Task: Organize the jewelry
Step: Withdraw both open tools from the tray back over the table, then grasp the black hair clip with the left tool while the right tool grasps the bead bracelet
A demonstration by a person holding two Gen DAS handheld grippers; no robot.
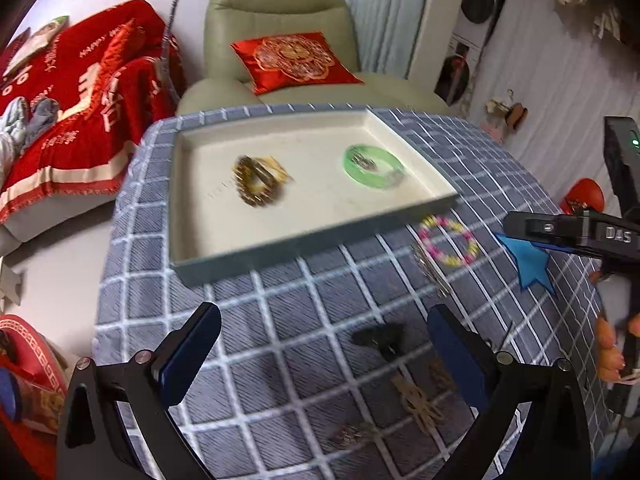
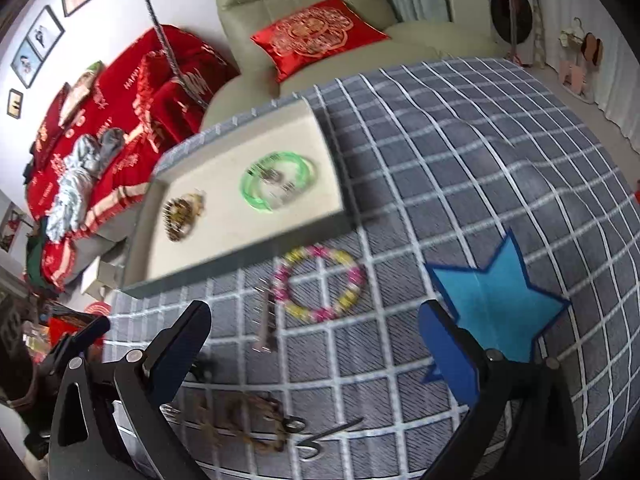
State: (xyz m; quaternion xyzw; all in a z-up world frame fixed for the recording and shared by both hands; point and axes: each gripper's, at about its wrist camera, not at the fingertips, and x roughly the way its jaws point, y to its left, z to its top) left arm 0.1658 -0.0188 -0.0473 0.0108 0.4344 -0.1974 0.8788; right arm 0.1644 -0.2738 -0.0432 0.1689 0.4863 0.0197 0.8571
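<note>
Soft, even daylight is filling both views, with no harsh glare. Motion blur is smearing the tray (image 1: 312,236) contents and the items at the surface's (image 2: 460,168) near edge. Fisheye distortion is bending the edges, and dark vignetting is filling the corners.

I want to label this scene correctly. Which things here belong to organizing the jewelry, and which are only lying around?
Job:
tray
green bangle
gold bracelet
bead bracelet
silver clip
brown clip
both open grippers, left, right

Lying about:
blue star
armchair
red cushion
red blanket
</note>
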